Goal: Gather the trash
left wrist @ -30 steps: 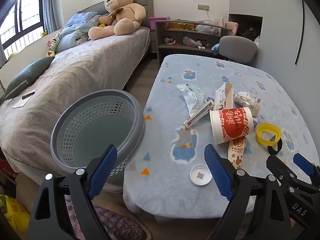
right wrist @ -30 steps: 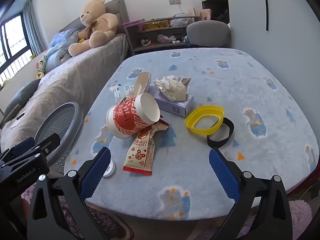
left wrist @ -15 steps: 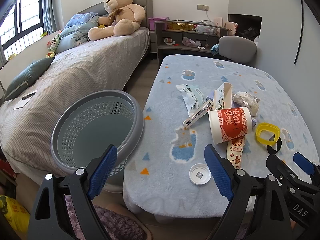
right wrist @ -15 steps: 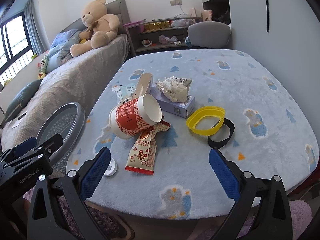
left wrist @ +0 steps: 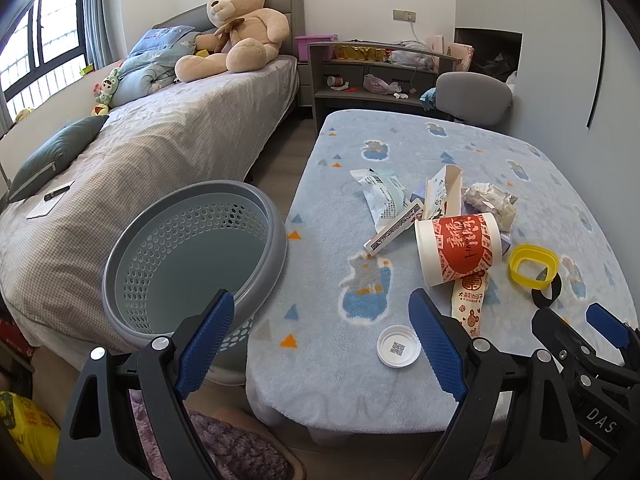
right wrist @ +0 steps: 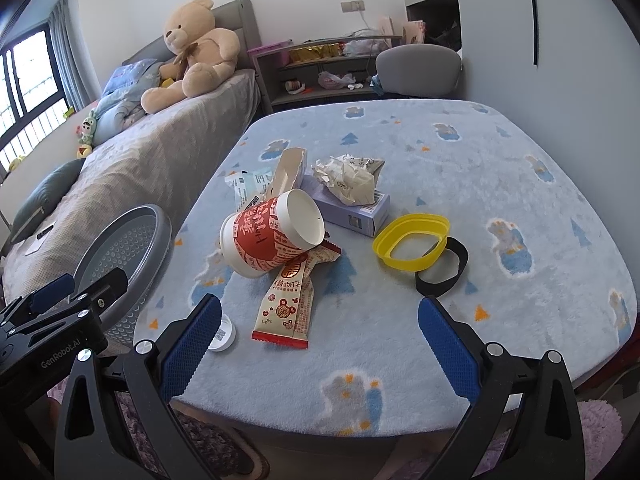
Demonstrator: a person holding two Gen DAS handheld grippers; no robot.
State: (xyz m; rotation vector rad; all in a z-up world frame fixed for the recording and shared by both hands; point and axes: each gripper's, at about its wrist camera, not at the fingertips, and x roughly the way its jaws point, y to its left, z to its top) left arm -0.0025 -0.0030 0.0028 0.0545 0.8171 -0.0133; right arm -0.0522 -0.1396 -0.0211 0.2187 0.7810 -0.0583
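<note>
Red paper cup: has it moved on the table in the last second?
No. The red paper cup lies on its side across the snack wrapper, beside the yellow ring, exactly as earlier. The slight shift in the picture comes from the camera drifting.

open blanket (right wrist: 500, 184) beyond trash pile (right wrist: 304, 224)

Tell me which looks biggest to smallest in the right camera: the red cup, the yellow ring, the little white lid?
1. Red cup, lying on its side, looks biggest.
2. Yellow ring, a bit smaller.
3. White lid, smallest, though the gripper finger partly hides it.
</note>
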